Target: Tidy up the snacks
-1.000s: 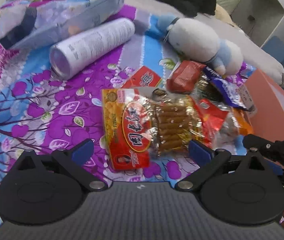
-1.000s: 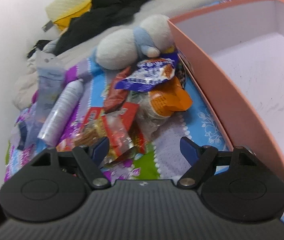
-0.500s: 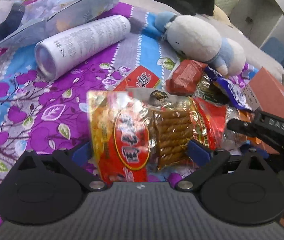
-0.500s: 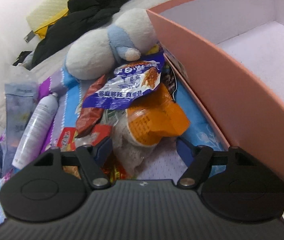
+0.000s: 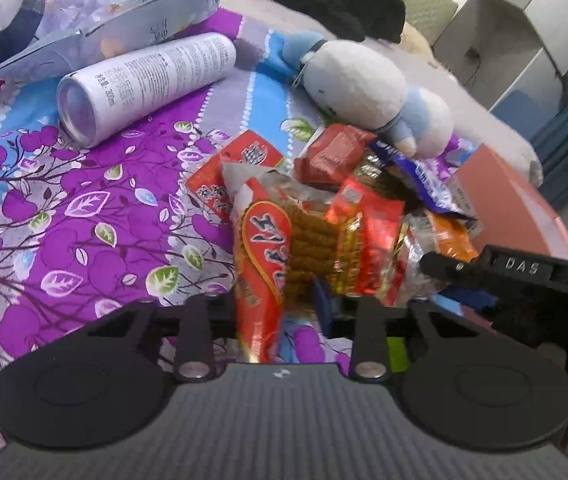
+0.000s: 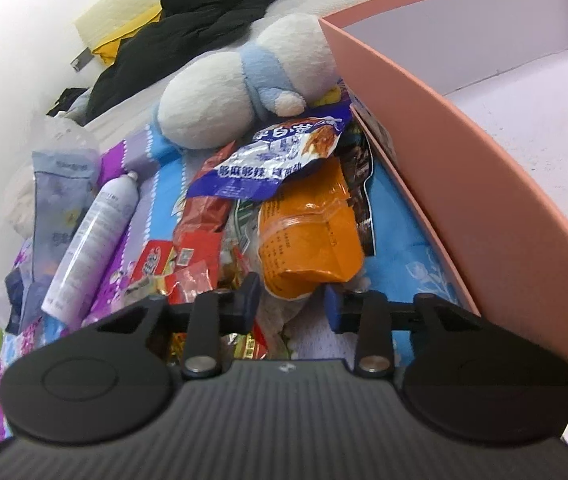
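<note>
Left tool [image 5: 280, 304] closed in just now on the red-and-yellow biscuit packet [image 5: 284, 248], pinched at its near end between the blue pads, packet crumpled and tipped up off the bed [image 5: 64, 216]. Only the right blue pad [image 5: 323, 304] visible; the left one hidden behind the wrapper.

Behind the packet, toward 12 o'clock: a small red sachet [image 5: 240, 160] and a dark red wrapper [image 5: 331, 152]. At 1 o'clock, a blue-and-white plush toy [image 5: 367, 92], lying on its side and touching the heap. At 10 o'clock, a white spray can [image 5: 144, 84] on its side, well apart from the snacks, with a pale refill pouch [image 5: 84, 28] beyond it. At 3 o'clock, the corner of the pink box [image 5: 515, 200], and the right tool's black arm crossing in front of it.

Right tool [image 6: 289, 300] also narrowed just now, pads nearly against the lower end of the orange snack bag [image 6: 307, 248]; probably gripping the clear crumpled end, though the contact itself too murky to confirm. Blue-and-white snack bag [image 6: 276, 164] lying on top of the orange one toward 12 o'clock. Pink box [image 6: 463, 184] open at 2 o'clock, pale inside, just beside the heap.
</note>
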`<state>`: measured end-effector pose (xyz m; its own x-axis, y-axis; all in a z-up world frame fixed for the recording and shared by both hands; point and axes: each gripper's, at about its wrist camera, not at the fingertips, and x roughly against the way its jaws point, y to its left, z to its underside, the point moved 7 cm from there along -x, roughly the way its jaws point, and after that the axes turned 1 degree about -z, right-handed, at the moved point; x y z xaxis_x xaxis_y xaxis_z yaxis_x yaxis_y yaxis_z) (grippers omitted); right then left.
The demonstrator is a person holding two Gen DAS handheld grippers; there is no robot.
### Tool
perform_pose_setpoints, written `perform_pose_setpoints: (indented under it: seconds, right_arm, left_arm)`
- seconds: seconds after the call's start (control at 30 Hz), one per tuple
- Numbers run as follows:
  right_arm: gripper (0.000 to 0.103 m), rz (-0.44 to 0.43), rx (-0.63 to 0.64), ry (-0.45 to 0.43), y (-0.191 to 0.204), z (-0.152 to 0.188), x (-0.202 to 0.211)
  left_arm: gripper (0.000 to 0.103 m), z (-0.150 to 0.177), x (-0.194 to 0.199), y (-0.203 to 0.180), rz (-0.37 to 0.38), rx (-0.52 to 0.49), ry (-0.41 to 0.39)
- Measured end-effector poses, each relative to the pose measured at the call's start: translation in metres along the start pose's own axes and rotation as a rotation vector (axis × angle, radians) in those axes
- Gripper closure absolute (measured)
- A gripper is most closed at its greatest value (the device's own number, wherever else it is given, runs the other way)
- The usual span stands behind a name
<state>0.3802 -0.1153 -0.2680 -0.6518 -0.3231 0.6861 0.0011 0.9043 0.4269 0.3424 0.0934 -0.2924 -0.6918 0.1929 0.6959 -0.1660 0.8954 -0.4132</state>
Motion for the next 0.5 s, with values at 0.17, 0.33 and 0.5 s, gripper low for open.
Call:
perform_pose_setpoints:
  seconds: [0.17,0.33,0.5]
  right_arm:
    - [0.076,-0.006,0.023,0.0,0.003,0.005,0.019]
    - [0.079,-0.012,0.058,0.002,0.009,0.014,0.039]
    - [0.08,-0.017,0.067,0.01,0.01,0.024,0.061]
  left_arm:
    - [0.086,0.001,0.025,0.002,0.041,0.077,-0.031]
    - [0.092,0.012,0.048,0.008,0.05,0.156,-0.034]
    - [0.095,0.031,0.071,0.012,0.032,0.198,-0.023]
